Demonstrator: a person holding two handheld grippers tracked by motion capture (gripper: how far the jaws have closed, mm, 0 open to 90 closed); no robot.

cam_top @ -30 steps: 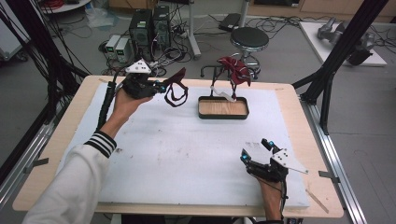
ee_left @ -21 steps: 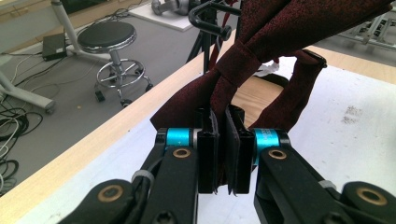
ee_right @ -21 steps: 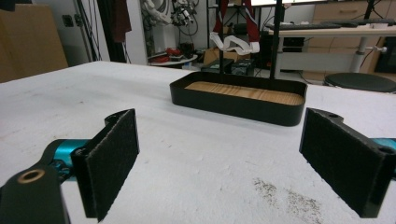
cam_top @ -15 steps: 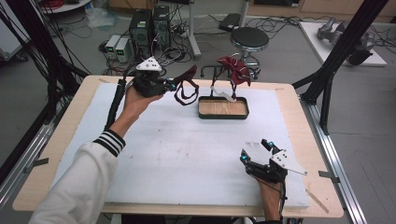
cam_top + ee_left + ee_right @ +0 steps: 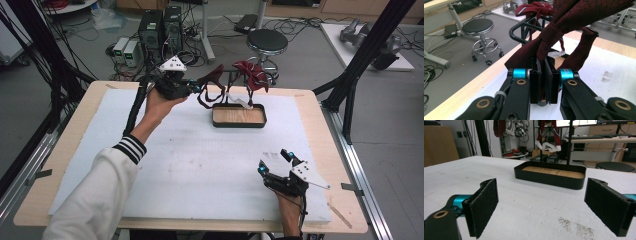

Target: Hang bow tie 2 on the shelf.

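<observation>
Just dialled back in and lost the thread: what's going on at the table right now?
A person is working with a hand-held gripper in each hand. The left hand-held gripper is shut on a dark red necktie and holds it in the air beside the black stand, where another red tie already hangs. The stand has a wood-lined tray base on the white mat. The right hand-held gripper rests near the mat's front edge, jaws open with nothing between them.

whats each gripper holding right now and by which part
The left gripper is shut on the dark red tie, pinching a fold of its fabric just below the knot. The right gripper stands open over the white mat and holds nothing.
</observation>
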